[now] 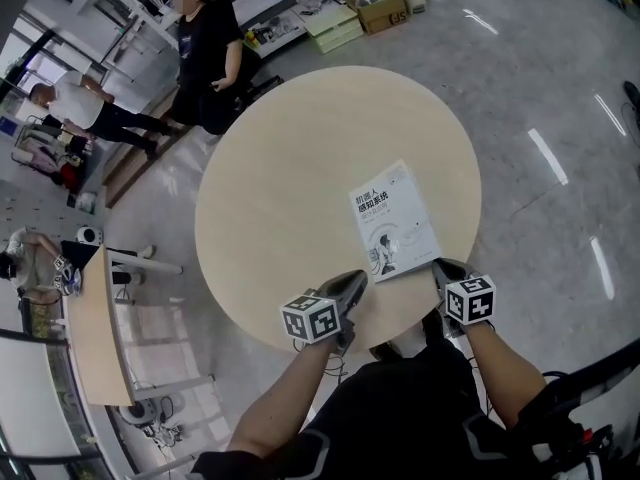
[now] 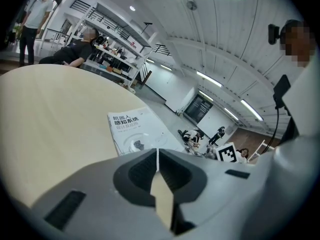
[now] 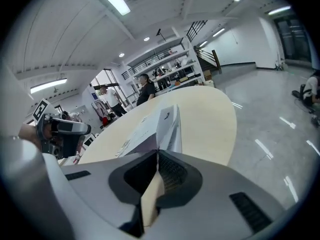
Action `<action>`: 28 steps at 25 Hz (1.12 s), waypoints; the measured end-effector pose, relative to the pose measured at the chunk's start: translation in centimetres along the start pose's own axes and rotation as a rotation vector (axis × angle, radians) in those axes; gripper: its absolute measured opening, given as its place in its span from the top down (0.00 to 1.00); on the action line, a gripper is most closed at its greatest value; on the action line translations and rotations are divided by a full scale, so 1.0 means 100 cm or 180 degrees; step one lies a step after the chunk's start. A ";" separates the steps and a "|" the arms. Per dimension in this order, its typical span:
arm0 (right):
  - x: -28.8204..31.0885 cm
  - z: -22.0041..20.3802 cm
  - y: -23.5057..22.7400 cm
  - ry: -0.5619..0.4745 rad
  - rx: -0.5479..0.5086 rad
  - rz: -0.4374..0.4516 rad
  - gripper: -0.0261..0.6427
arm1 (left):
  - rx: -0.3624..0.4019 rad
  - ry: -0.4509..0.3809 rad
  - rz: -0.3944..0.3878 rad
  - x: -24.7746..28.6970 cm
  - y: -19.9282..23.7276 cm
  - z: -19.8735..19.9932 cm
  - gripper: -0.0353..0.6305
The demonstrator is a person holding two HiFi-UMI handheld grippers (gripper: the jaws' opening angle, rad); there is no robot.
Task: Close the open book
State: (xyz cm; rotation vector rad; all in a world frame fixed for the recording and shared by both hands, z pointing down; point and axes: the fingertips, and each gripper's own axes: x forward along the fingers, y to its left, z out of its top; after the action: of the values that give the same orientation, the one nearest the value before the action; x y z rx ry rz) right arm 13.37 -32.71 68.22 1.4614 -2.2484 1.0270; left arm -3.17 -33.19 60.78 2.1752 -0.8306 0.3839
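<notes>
A white book [image 1: 393, 220] with a printed cover lies closed, cover up, on the right part of the round beige table [image 1: 290, 168]. In the left gripper view the book [image 2: 135, 131] rests just beyond the jaws. The right gripper view shows the book [image 3: 155, 126] edge-on, its page block facing me. My left gripper [image 1: 352, 283] hovers over the table's near edge, just left of the book's near corner, jaws together with nothing between them. My right gripper [image 1: 447, 268] sits at the table's rim beside the book's near right corner, also shut and empty.
A seated person in black [image 1: 208, 48] is beyond the table's far left edge, and another person [image 1: 80, 103] stands further left. Shelves and a cardboard box [image 1: 383, 10] line the back. A second wooden tabletop [image 1: 95, 338] stands at the left.
</notes>
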 end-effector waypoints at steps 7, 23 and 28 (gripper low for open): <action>-0.012 0.004 -0.032 0.0123 -0.0142 -0.0333 0.95 | -0.0088 -0.0228 0.0036 -0.007 0.018 0.004 0.96; 0.005 0.080 0.038 -0.0077 -0.0825 0.0150 0.95 | -0.0064 -0.0974 0.0130 -0.067 0.027 0.028 0.96; -0.007 0.134 0.072 -0.0334 -0.0937 0.0433 0.96 | 0.0220 -0.1178 0.0269 -0.098 0.016 0.046 0.96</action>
State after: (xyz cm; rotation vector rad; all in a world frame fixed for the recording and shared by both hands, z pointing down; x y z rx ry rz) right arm 9.38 -39.71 55.25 1.2791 -2.4751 0.6305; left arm -11.50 -33.06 53.64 2.3169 -1.1274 0.0484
